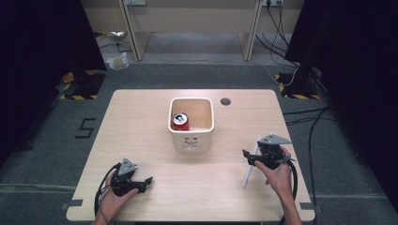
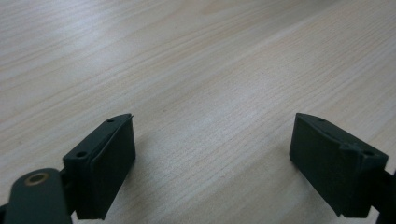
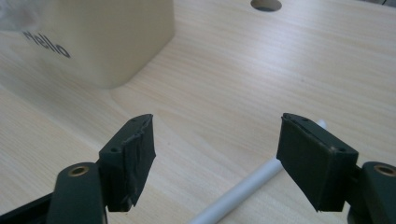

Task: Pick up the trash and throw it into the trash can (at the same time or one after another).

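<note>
1. Two tools rest low over the desk (image 1: pixel 141 117), one in each hand: the left tool (image 1: pixel 146 182) near the front-left corner, the right tool (image 1: pixel 247 155) towards the right edge
2. Left tool: its jaws stand wide apart with bare wood between them, so it looks parked there as a waiting hand, well apart from everything else
3. Right tool (image 3: pixel 215 154): jaws also spread wide, gripping nothing. A white rod (image 3: pixel 243 189) lies flat on the desk beneath it, running slantwise, one end passing behind the right-hand jaw; it lies under the gap, not yet between the pads, and I cannot tell whether that jaw touches it
4. From the high view the white rod (image 1: pixel 248 169) lies just beside the right hand (image 1: pixel 277 174), which suggests the tool is held open over it in order to pick it up
5. A cream bin (image 1: pixel 191 140) stands at the desk's middle, a red can (image 1: pixel 179 121) upright inside against its left wall; likely the place things go, being in reach of both hands
</note>
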### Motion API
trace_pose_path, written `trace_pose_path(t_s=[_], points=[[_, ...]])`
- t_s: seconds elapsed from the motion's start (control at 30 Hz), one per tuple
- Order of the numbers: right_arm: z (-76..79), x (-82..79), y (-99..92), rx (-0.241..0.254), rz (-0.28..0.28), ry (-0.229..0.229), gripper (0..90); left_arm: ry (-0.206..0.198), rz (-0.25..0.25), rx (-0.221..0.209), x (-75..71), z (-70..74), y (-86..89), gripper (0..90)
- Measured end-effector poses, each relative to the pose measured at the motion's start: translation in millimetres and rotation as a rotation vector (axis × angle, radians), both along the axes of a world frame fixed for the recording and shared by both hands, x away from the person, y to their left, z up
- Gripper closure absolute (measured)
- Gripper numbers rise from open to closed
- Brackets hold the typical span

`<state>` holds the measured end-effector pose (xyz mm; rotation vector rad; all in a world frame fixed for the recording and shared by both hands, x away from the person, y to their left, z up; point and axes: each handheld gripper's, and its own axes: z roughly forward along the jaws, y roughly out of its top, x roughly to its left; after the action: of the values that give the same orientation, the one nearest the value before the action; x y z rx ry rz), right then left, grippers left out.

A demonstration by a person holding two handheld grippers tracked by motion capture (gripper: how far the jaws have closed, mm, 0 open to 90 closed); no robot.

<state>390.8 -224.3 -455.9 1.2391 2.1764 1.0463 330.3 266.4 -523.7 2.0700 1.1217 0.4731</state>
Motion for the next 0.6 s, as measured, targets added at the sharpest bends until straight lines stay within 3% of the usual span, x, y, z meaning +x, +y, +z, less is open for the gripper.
trace_pose_path(t_s=[0.37,0.6], points=[[-30.4,7.0,-4.7,-0.046,-0.023,0.088,35.3,0.002,-0.001,0.002,-0.1,0.2,0.1,13.5],[-40.7,10.1,-9.0,-0.073,-0.056,0.112,36.6,0.003,-0.001,0.003,-0.1,0.3,0.1,13.5]])
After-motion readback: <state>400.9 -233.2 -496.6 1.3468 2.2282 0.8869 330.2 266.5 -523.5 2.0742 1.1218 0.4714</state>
